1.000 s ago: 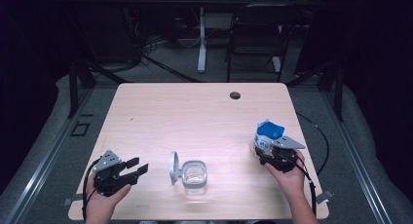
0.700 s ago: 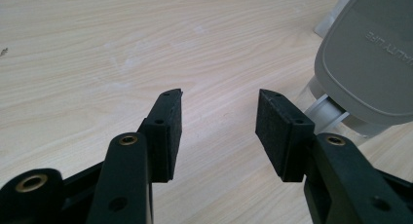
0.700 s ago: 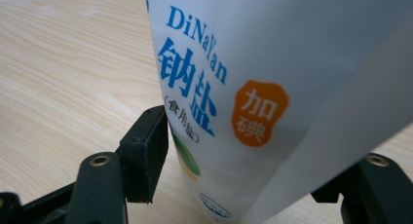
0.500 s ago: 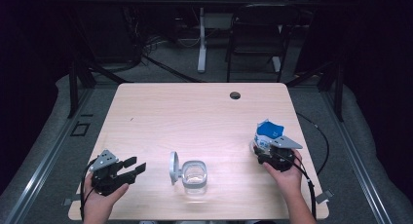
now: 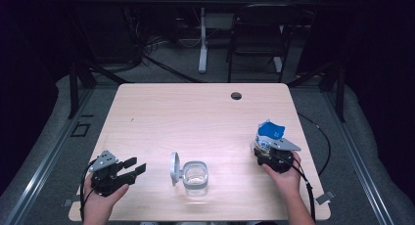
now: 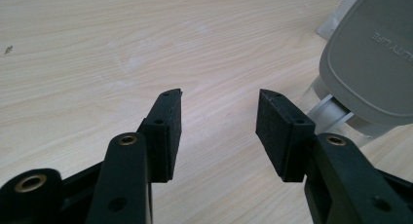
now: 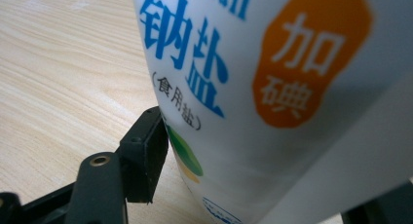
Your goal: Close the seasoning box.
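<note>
Pale wood bench (image 5: pixel 205 112), dark hole (image 5: pixel 236 96) near far edge. Grey floor (image 5: pixel 54 132) around. Dark room behind; chair (image 5: pixel 254 44), white post (image 5: pixel 202 39), cables (image 5: pixel 147 49).

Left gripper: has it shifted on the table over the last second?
No. The left gripper sits at the same spot beside the clear container, jaws open, near the table's front left corner.

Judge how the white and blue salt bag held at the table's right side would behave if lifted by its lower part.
The white and blue salt bag looks like soft film, so it would probably sag or fold above the right gripper. Its glossy printed face may slip between the fingers. Its crumpled blue top suggests the contents could shift and tip it.
</note>
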`<action>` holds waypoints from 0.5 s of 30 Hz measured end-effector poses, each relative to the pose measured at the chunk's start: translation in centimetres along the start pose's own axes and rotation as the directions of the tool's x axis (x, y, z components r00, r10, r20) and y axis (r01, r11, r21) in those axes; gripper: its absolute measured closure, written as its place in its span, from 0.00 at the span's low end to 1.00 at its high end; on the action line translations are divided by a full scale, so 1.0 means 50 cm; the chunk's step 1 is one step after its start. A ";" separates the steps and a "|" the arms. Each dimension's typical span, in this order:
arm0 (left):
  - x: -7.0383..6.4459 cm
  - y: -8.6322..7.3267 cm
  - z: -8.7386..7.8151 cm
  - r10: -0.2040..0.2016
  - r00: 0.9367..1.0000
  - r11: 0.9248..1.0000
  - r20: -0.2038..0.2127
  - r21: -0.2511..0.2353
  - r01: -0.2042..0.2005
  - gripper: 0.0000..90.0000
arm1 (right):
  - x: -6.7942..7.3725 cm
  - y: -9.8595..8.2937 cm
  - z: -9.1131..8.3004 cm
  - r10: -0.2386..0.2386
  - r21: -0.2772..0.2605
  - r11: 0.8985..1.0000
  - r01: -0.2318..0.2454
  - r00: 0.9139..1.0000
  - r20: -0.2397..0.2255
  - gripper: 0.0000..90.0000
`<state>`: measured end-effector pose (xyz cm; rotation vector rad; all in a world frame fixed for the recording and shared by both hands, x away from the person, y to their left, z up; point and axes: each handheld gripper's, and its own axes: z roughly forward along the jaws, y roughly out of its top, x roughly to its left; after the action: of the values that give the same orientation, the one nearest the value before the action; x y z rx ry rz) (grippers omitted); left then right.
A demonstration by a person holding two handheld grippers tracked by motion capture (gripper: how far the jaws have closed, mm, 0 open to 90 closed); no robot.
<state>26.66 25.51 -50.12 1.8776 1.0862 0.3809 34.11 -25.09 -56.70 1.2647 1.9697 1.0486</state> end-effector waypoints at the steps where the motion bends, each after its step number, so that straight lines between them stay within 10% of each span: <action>1: 0.000 0.000 0.000 0.000 1.000 1.000 0.000 -0.001 0.000 0.58 | 0.000 0.000 0.000 -0.004 0.003 1.000 0.004 1.000 0.000 0.39; 15: 0.003 -0.002 0.000 -0.010 1.000 1.000 -0.004 -0.002 0.010 0.58 | 0.000 -0.004 0.011 0.008 -0.006 1.000 -0.008 1.000 0.009 0.39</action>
<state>26.70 25.66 -50.19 1.8702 1.0971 0.3801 34.47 -24.98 -57.16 1.2733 1.9548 1.0505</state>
